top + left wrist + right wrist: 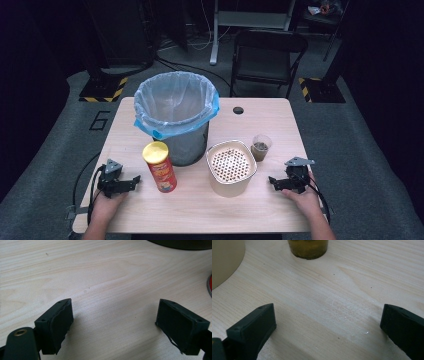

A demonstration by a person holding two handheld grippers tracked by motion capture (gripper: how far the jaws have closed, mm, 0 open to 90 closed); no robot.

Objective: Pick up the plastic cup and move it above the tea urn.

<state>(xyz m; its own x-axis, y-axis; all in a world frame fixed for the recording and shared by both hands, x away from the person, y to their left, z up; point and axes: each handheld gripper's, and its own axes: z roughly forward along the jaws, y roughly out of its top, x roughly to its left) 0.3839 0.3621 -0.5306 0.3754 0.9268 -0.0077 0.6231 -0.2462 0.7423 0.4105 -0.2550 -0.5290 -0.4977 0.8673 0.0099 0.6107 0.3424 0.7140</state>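
Resting: both grippers sit on the table (280, 210), jaws spread wide with nothing between them.
Left gripper (134, 181): released; its own view shows bare wood between the two black pads (60, 326), with a sliver of red at the right edge.
Right gripper (272, 182): released as well; its jaws point toward the middle of the table.
Chip can (160, 167): stands upright, long axis vertical, yellow lid on top, just beside the left gripper's open jaws and directly ahead of them; the left hand (107, 202) is far nearer to it than the right.
Beige container (230, 167): just ahead of the right gripper, between it and the can; its curved wall shows at the upper left of the right gripper view.
Small cup (261, 147): holds something dark, near the right gripper, a little beyond it.
Bin (176, 115): lined with a blue bag, open, behind the can.
Count: one can, one container, one cup, one bin, two grippers.
Likely next: the left gripper seems best placed to close on the can from the side.
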